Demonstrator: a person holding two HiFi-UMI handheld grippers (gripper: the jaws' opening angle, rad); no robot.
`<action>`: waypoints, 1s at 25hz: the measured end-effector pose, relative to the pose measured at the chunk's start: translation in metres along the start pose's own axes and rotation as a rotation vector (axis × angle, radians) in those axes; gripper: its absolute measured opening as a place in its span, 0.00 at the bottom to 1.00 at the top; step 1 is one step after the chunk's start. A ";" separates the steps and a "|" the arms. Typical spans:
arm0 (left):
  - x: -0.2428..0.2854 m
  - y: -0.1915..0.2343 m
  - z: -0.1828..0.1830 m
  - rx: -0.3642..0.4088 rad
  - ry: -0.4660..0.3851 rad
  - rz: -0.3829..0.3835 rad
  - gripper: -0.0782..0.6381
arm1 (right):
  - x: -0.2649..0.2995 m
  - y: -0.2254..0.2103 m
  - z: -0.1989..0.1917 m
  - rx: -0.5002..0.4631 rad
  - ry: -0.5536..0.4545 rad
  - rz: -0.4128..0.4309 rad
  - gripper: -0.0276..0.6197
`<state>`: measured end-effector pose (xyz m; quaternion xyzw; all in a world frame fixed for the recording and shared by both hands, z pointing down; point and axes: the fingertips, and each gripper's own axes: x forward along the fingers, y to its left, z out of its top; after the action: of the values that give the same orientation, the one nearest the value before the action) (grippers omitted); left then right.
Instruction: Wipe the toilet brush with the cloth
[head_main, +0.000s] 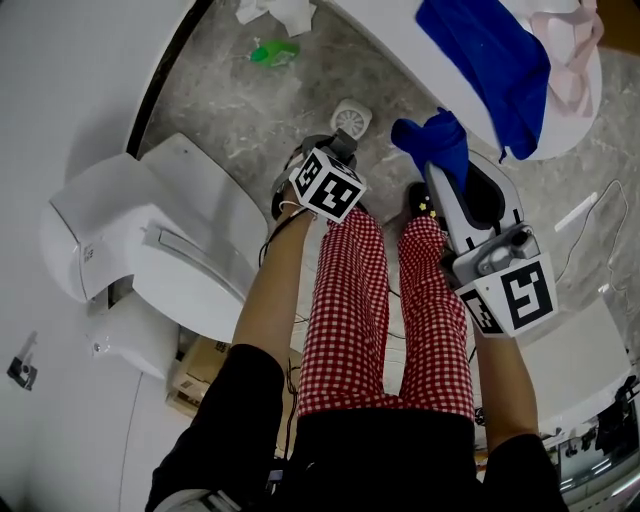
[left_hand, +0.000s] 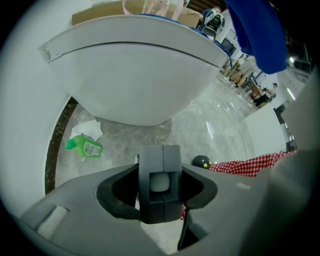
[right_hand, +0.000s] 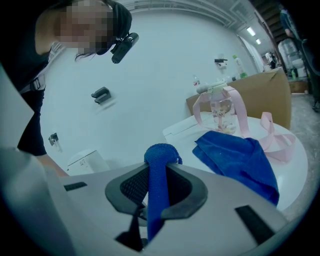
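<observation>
Right tool (right_hand: 158, 180) pinches cloth (right_hand: 161, 153); left tool (left_hand: 160, 167) (seemingly) grips brush (left_hand: 159, 183)

Floor gap (head_main: 230, 110) hemmed by toilet (head_main: 170, 230) and basin (head_main: 390, 25)

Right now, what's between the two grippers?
Head view: the person's red-checked trouser legs and marble floor lie between the left gripper, shut on the toilet brush, and the right gripper, holding the blue cloth.
</observation>
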<state>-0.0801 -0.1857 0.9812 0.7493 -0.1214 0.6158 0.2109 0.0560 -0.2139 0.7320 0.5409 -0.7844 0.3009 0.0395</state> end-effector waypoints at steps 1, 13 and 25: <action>0.001 0.000 0.003 -0.008 -0.005 -0.007 0.39 | 0.000 -0.001 0.001 0.001 -0.002 -0.005 0.14; 0.019 0.008 -0.012 0.046 0.095 0.052 0.35 | -0.006 -0.010 -0.003 0.015 0.007 -0.035 0.14; 0.020 0.009 -0.013 0.016 0.102 0.070 0.34 | -0.009 -0.009 -0.008 0.025 0.016 -0.046 0.14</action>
<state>-0.0914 -0.1857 1.0041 0.7140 -0.1318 0.6611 0.1888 0.0658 -0.2045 0.7389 0.5567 -0.7677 0.3141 0.0458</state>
